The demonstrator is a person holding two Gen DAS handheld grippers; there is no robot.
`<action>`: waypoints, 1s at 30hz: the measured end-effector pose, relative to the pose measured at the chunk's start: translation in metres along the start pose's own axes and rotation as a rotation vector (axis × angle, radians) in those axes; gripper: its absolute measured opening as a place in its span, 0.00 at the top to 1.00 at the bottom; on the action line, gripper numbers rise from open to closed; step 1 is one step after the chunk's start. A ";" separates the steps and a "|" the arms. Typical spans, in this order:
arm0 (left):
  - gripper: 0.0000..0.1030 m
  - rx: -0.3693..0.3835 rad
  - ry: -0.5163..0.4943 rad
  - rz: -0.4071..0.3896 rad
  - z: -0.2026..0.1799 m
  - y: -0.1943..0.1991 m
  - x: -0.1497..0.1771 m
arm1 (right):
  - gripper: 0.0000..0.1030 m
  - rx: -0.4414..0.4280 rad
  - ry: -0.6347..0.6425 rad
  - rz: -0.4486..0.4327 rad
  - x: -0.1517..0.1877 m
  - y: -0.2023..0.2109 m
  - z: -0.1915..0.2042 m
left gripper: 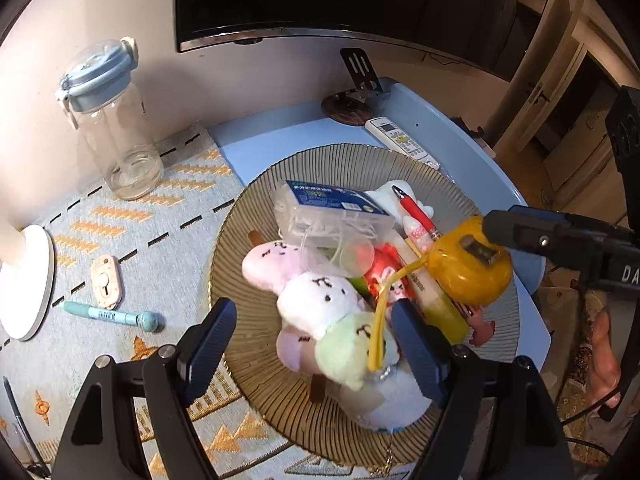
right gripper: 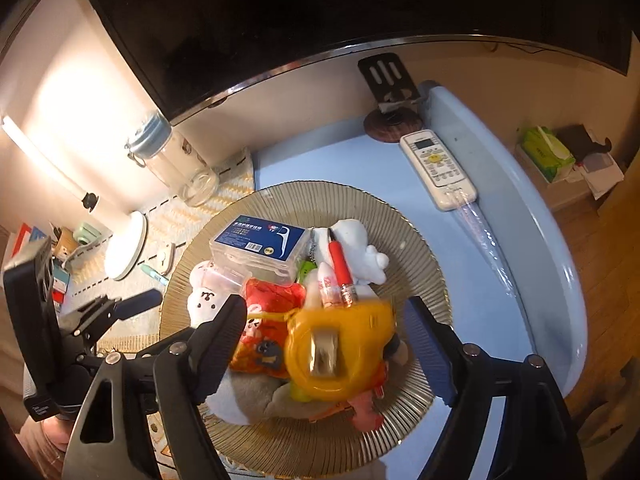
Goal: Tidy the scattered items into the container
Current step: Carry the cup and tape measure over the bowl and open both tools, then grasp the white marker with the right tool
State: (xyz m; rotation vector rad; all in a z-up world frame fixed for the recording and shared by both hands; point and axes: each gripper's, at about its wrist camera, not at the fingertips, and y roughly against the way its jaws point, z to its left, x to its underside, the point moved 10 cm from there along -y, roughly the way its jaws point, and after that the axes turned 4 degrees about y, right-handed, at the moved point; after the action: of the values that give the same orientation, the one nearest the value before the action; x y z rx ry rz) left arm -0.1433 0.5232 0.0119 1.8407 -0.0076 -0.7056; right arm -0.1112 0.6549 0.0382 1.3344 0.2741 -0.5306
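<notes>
A ribbed golden plate point(left gripper: 280, 172) point(right gripper: 420, 248) holds a clear floss box point(left gripper: 332, 208), a red pen point(left gripper: 416, 212), a red pouch point(right gripper: 276, 300) and a plush skewer toy point(left gripper: 320, 300). My left gripper point(left gripper: 316, 340) stands open over the plush toy, pads apart from it. My right gripper point(right gripper: 332, 340) is open around a yellow tape measure point(right gripper: 340, 344) point(left gripper: 468, 272) that looks blurred on the pile; its pads do not press it. In the left wrist view one right finger point(left gripper: 516, 228) sits at the tape measure's top. On the cloth lie a teal pen point(left gripper: 108, 314) and a pink oblong item point(left gripper: 106, 280).
A clear bottle with a blue lid point(left gripper: 116, 120) and a white lamp base point(left gripper: 24, 280) stand on the patterned cloth at the left. A remote point(right gripper: 438, 168) and a phone stand point(right gripper: 394, 92) sit behind the plate on the blue table. A dark screen hangs above.
</notes>
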 end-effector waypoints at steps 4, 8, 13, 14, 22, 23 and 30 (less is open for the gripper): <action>0.24 -0.012 0.037 0.012 0.023 0.013 0.022 | 0.21 -0.018 -0.048 0.002 0.003 0.003 0.002; 0.24 -0.037 0.097 0.018 0.056 0.029 0.045 | 0.21 -0.048 -0.046 0.005 0.002 0.000 0.027; 0.24 -0.068 0.206 0.018 0.107 0.050 0.073 | 0.21 -0.098 0.021 0.027 0.006 -0.009 0.086; 0.24 -0.078 0.224 0.016 0.119 0.055 0.079 | 0.21 -0.110 0.038 0.035 0.008 -0.012 0.100; 0.24 -0.175 0.406 0.021 0.221 0.091 0.144 | 0.21 -0.210 0.222 0.153 0.045 -0.045 0.226; 0.24 -0.188 0.434 0.023 0.234 0.095 0.154 | 0.21 -0.224 0.251 0.175 0.053 -0.050 0.243; 0.24 -0.237 0.657 0.016 0.319 0.129 0.225 | 0.21 -0.292 0.481 0.271 0.106 -0.076 0.354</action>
State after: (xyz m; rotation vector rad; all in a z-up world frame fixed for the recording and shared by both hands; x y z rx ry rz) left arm -0.0657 0.1240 -0.0479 1.7600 0.4687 -0.0591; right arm -0.0985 0.2801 0.0032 1.1738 0.5346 0.0662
